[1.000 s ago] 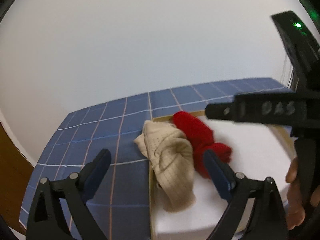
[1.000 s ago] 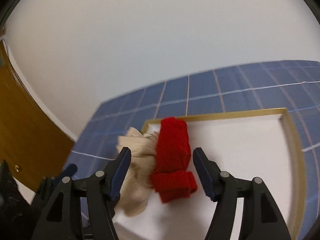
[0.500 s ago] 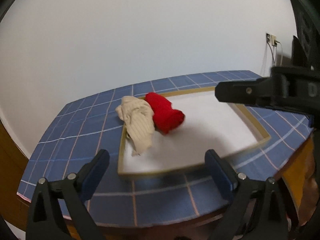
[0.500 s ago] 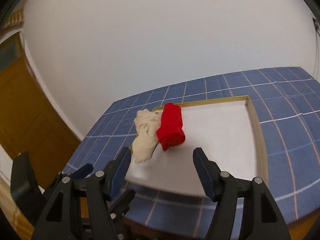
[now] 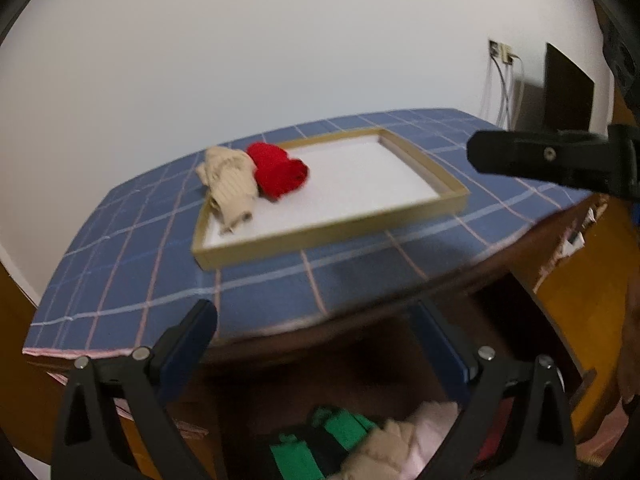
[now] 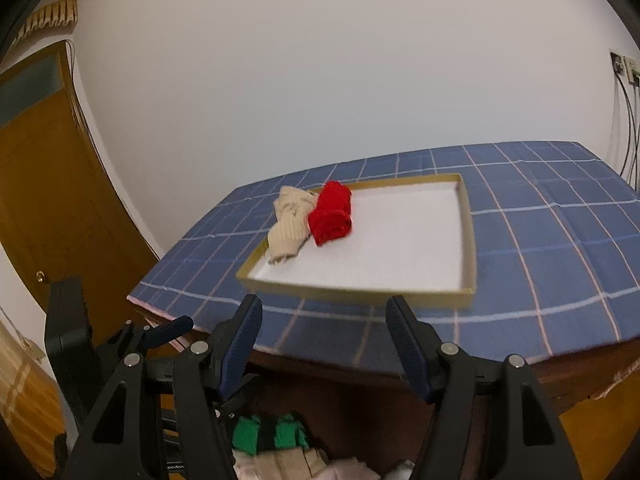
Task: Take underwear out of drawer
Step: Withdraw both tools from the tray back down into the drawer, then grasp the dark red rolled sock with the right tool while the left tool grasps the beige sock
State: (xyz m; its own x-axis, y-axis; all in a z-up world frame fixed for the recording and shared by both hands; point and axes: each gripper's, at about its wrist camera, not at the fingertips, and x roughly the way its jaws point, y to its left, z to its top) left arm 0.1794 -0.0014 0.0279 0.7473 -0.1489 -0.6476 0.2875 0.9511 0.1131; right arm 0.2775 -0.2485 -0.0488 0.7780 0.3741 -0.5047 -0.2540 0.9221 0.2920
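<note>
A red rolled garment (image 5: 278, 170) (image 6: 332, 213) and a beige ribbed one (image 5: 230, 184) (image 6: 290, 224) lie at the left end of a shallow gold-rimmed tray (image 5: 332, 232) (image 6: 360, 290) on the table. Below the table edge an open drawer holds a green and black garment (image 5: 320, 436) (image 6: 268, 436) and pale pink and beige ones (image 5: 416, 436) (image 6: 288, 464). My left gripper (image 5: 316, 344) is open and empty above the drawer. My right gripper (image 6: 324, 340) is open and empty, also above the drawer front.
The table carries a blue checked cloth (image 5: 132, 264) (image 6: 560, 240). A white wall is behind it. A wooden door (image 6: 44, 184) stands at the left. Cables hang from a wall socket (image 5: 500, 52) at the right. The right gripper's body (image 5: 552, 156) crosses the left wrist view.
Both grippers have pulled back and down from over the tray to below the table edge. The open drawer with its garments has come into view. The red and beige garments stay in the tray.
</note>
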